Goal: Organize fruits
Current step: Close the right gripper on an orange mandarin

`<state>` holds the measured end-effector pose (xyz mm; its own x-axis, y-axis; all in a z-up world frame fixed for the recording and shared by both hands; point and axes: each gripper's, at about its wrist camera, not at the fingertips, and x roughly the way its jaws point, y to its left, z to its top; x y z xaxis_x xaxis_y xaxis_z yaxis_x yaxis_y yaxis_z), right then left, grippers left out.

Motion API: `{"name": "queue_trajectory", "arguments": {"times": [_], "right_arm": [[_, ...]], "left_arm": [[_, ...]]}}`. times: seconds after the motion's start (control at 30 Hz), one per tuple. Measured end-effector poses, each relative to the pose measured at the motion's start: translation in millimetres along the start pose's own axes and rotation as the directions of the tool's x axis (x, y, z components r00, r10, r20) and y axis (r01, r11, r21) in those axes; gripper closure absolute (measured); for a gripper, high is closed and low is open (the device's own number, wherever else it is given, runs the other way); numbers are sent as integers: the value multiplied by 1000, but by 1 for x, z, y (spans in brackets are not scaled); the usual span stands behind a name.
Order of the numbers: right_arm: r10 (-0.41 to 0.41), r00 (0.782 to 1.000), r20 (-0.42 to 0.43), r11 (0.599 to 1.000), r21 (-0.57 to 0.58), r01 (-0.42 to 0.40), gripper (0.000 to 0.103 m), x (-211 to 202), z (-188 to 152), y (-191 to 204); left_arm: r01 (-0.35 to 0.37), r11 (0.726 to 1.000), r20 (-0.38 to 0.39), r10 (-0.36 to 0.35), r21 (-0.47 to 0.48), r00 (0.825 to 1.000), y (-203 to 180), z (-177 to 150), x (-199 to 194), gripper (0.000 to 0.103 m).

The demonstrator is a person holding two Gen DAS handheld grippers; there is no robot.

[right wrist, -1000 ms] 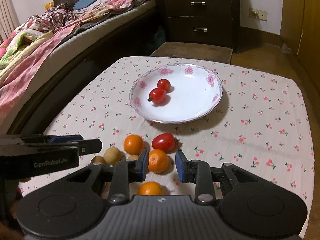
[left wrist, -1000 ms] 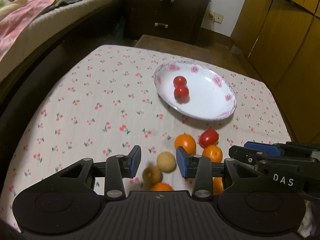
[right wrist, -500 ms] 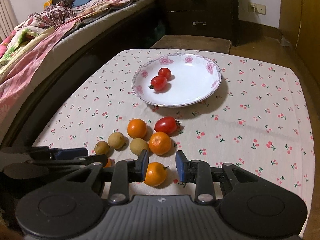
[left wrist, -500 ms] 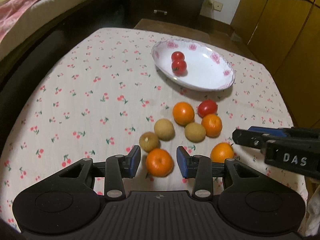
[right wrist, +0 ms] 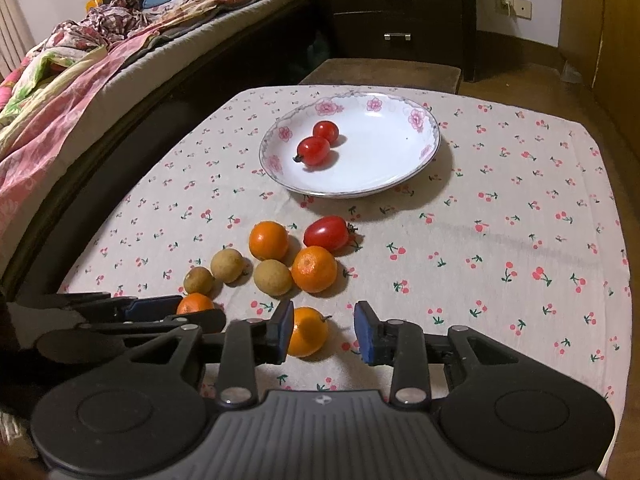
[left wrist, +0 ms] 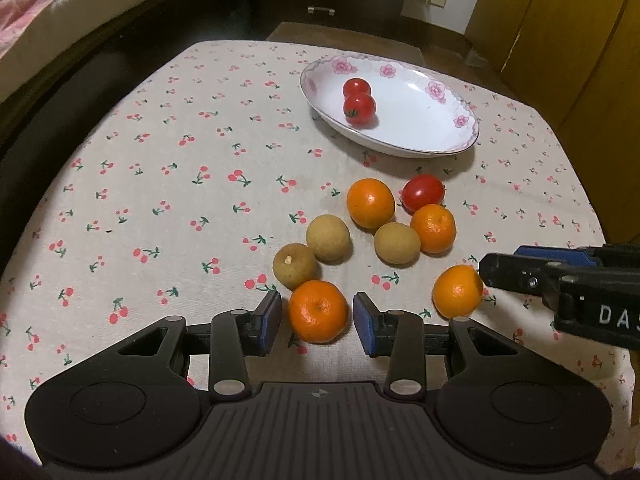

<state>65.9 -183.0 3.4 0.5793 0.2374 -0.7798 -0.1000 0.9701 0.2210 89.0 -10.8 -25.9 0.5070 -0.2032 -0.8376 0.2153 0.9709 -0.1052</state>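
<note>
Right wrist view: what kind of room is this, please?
Most likely a bedroom at home: a bed with rumpled bedding runs along the left, a dark chest of drawers stands behind, and a small table with a cherry-print tablecloth holds fruit.

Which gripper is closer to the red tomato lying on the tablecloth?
Right. The right gripper sits almost straight below the loose tomato, around an orange; the left gripper is farther off to the tomato's left.

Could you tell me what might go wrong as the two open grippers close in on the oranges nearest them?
1. The round orange mandarin between the left gripper fingers touches a brown longan; closing may nudge it away.
2. The right gripper sits off-centre on its stemmed orange mandarin, so it could roll out.
3. The grippers are close and may collide.
</note>
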Motion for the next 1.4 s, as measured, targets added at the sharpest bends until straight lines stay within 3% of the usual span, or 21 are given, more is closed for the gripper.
{"name": "queue_trajectory", "arguments": {"times": [0.4, 1.4], "right_arm": [[12, 1000, -28, 1000, -7, -13, 64, 10, -3, -1], [-3, 996, -86, 995, -102, -6, 67, 33, -5, 17]], "left_arm": [[-18, 1000, 4, 18, 12, 1000, -3, 0, 0, 62], [1, 1000, -8, -1, 29, 1000, 0, -4, -4, 62]]}}
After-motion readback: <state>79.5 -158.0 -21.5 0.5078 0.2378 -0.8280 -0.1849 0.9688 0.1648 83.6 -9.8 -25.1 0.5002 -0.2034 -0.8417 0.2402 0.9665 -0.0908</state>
